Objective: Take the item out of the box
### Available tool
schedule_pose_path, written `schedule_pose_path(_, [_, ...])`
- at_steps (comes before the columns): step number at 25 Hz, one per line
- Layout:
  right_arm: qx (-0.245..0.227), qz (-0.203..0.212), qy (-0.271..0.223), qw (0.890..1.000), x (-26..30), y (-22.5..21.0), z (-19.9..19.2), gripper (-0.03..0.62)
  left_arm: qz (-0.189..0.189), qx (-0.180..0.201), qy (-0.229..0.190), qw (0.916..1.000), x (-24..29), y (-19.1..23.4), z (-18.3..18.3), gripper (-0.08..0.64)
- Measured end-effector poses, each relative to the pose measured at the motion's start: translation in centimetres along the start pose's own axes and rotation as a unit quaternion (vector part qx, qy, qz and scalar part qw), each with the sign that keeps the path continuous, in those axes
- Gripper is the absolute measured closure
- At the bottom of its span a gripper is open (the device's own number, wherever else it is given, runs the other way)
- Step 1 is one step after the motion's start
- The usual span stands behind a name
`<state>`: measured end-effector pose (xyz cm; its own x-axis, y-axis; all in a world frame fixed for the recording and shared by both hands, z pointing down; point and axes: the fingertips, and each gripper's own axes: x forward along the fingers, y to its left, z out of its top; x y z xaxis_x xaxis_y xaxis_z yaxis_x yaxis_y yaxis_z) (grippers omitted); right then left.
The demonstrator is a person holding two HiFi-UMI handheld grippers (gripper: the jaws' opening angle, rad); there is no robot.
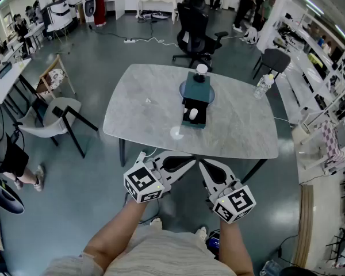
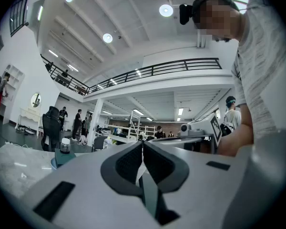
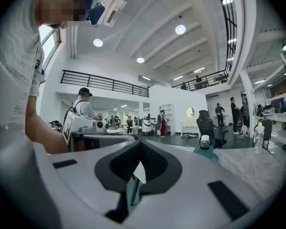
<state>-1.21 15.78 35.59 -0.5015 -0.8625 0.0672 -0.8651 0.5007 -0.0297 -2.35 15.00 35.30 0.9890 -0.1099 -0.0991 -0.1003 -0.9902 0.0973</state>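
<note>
Left gripper (image 1: pixel 190 161) and right gripper (image 1: pixel 203 164) are both clenched and empty, well short of the open teal box (image 1: pixel 198 92). The small white item (image 1: pixel 193 115) sits inside the box. It looks light, smooth, probably slippery, so pinch gently across its sides.

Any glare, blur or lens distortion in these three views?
Head view: strong fisheye bending at the edges, even light, the box on the table sharp. Left gripper view: ceiling lamps blown out, the near left claw slightly soft. Right gripper view: same lamp flare, black vignette corners.
</note>
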Motion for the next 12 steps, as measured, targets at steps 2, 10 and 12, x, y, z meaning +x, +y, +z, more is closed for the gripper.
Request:
schedule_pose_path(2, [-0.004, 0.000, 0.001, 1.000, 0.4, 0.0, 0.1, 0.574, -0.002, 0.000, -0.001, 1.0000, 0.0, 0.3, 0.0, 0.540])
schedule_pose_path(10, [-0.007, 0.001, -0.006, 1.000, 1.3, -0.4, 1.1, 0.574, -0.008, -0.008, -0.006, 0.9999, 0.3, 1.5, 0.0, 0.540])
schedule_pose_path(12, [0.001, 0.008, -0.014, 1.000, 1.2, -0.9, 1.3, 0.574, -0.007, -0.011, -0.007, 0.9999, 1.0, 1.7, -0.1, 0.540])
